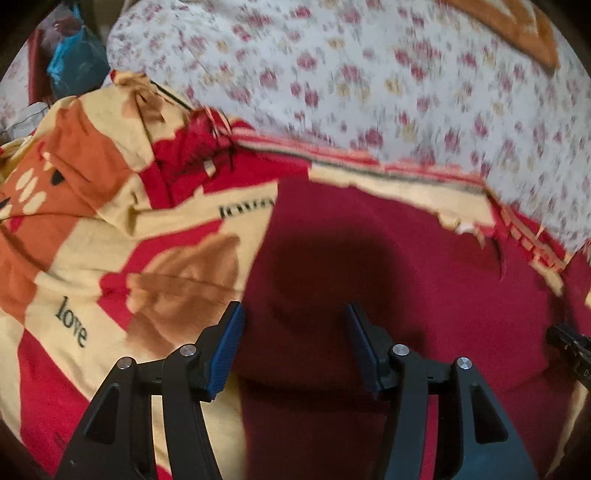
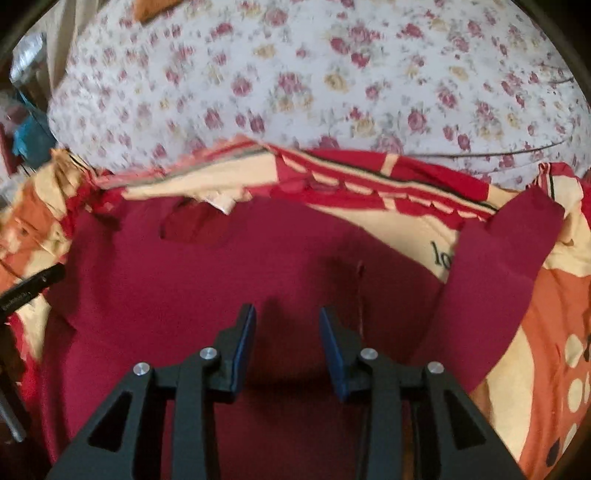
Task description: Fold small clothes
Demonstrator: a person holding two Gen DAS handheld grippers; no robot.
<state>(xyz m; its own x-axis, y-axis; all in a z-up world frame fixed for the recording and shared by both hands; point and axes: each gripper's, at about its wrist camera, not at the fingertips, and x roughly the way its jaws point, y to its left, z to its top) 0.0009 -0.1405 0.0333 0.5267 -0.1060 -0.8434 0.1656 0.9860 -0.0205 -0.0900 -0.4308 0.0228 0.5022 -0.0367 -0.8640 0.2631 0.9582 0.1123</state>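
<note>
A dark red garment [image 1: 369,266] lies spread flat on a patterned red, cream and orange blanket [image 1: 74,229]. It also shows in the right wrist view [image 2: 221,273], with one sleeve [image 2: 495,277] stretched out to the right over the blanket [image 2: 417,225]. My left gripper [image 1: 293,317] is open and empty, hovering over the garment's left part. My right gripper [image 2: 288,317] is open and empty above the garment's middle. The right gripper's tip [image 1: 569,343] shows at the left view's right edge; the left gripper's tip [image 2: 33,288] shows at the right view's left edge.
A white floral bed sheet [image 1: 369,74] lies beyond the blanket, also in the right wrist view [image 2: 295,74]. An orange cloth [image 1: 524,29] sits at the far right. Blue and dark items [image 1: 70,62] are piled at the far left.
</note>
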